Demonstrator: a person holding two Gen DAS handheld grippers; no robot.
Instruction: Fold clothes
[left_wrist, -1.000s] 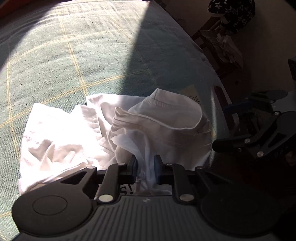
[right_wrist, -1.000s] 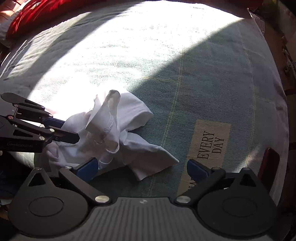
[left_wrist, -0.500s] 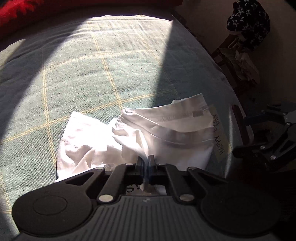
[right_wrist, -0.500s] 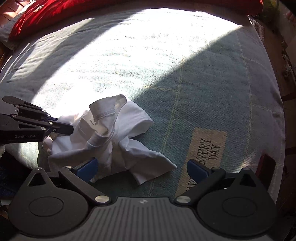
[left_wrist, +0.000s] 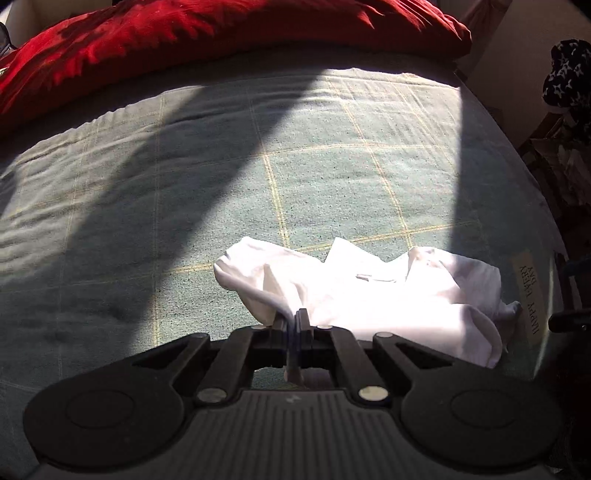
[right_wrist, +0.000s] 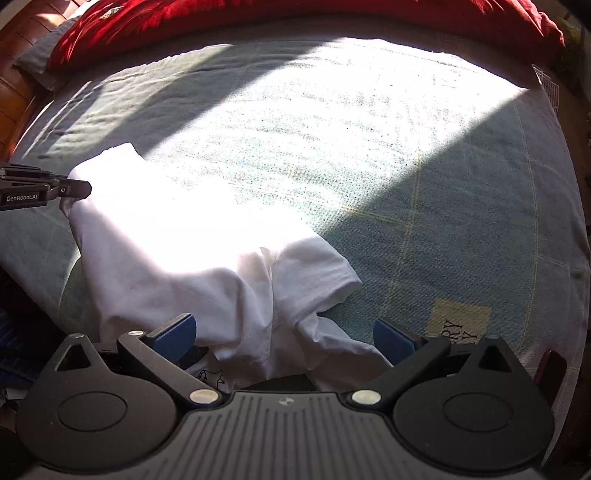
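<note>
White shirt (left_wrist: 369, 295) lies crumpled on green checked bedspread (left_wrist: 184, 203), near its front edge, partly in sun. Left gripper (left_wrist: 295, 325) clamped tight on a fold of shirt at its near edge; cloth pinched between the pads. Right gripper (right_wrist: 284, 332) wide open above shirt's lower part, blue pads (right_wrist: 173, 332) clear of cloth, holding nothing. Red quilt (left_wrist: 221, 33) at bed's far end.

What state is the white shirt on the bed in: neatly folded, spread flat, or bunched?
Bunched. The white shirt lies in loose overlapping folds, a sleeve sticking out, one edge pinched in the shut left gripper.
</note>
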